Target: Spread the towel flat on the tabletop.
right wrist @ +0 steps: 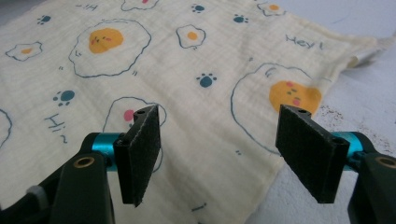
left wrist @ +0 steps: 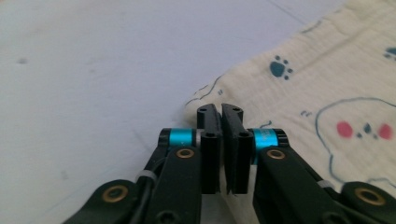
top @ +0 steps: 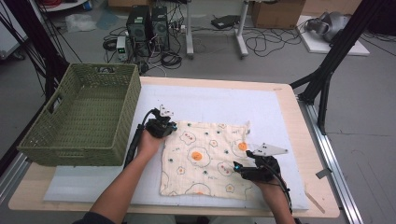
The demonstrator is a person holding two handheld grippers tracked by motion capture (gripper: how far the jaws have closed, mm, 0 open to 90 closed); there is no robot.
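Note:
A cream cloth (top: 205,158) printed with fried eggs and paw prints lies flat on the white mat (top: 210,100). My left gripper (top: 172,126) is at the cloth's far left corner. In the left gripper view its jaws are pressed together, and my left gripper (left wrist: 220,109) is shut on the corner edge of the cloth (left wrist: 327,84). My right gripper (top: 236,165) is at the cloth's right edge, near the front. It (right wrist: 219,116) stands wide open just above the cloth (right wrist: 201,56), with nothing between its pads.
A green woven basket (top: 70,156) stands at the table's left, close to my left hand. Bare white mat extends beyond the cloth at the back and right. Computers and cables lie on the floor behind the table.

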